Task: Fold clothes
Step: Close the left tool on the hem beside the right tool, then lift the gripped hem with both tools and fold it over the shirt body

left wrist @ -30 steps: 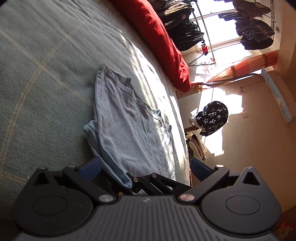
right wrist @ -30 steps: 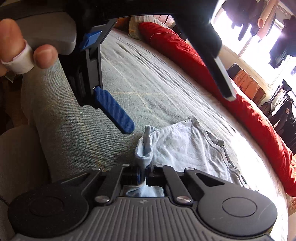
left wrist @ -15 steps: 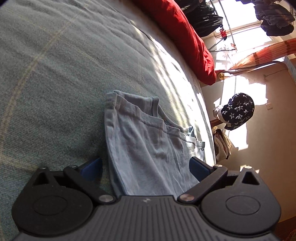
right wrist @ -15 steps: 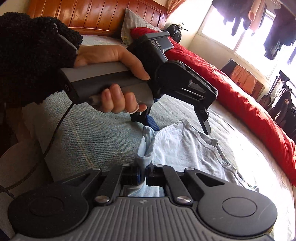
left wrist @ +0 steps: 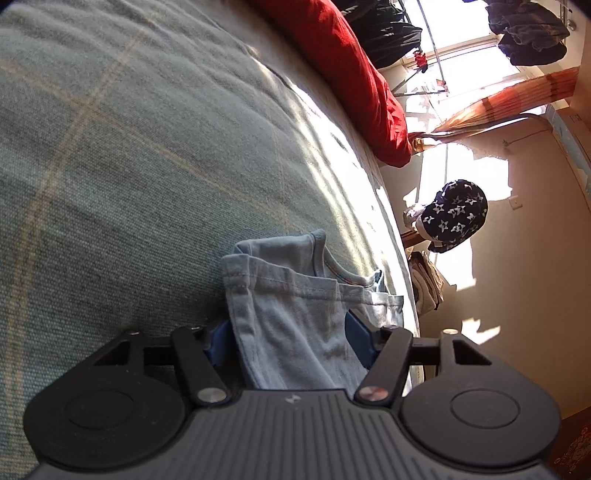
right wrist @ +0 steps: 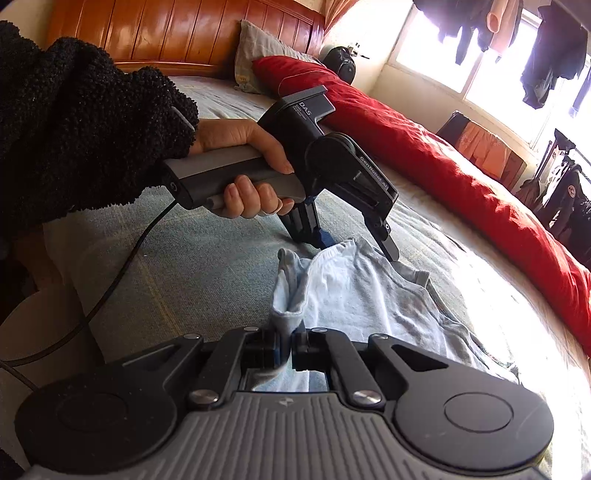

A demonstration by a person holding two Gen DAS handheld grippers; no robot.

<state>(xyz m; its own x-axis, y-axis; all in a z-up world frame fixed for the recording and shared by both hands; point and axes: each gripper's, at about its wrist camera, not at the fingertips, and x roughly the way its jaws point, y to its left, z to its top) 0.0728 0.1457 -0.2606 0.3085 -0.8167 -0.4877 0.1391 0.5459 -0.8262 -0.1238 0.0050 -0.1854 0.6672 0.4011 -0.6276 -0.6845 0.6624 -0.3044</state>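
A light blue garment lies partly folded on the grey-green bedspread. My right gripper is shut on a bunched corner of it at the near edge, lifting that corner a little. In the right wrist view a hand holds my left gripper, tipped down onto the garment's far edge with its fingers spread. The left wrist view shows the garment running between the two blue pads, which stand well apart. My left gripper is open astride the cloth.
A red duvet runs along the far side of the bed, with a pillow and wooden headboard behind. A black fuzzy sleeve and a cable cross the left. Beyond the bed's edge are a star-patterned cap and hanging clothes.
My left gripper has swung over and come down onto the garment's far edge, so the cloth now sits between its open fingers. The right gripper keeps its hold on the corner.
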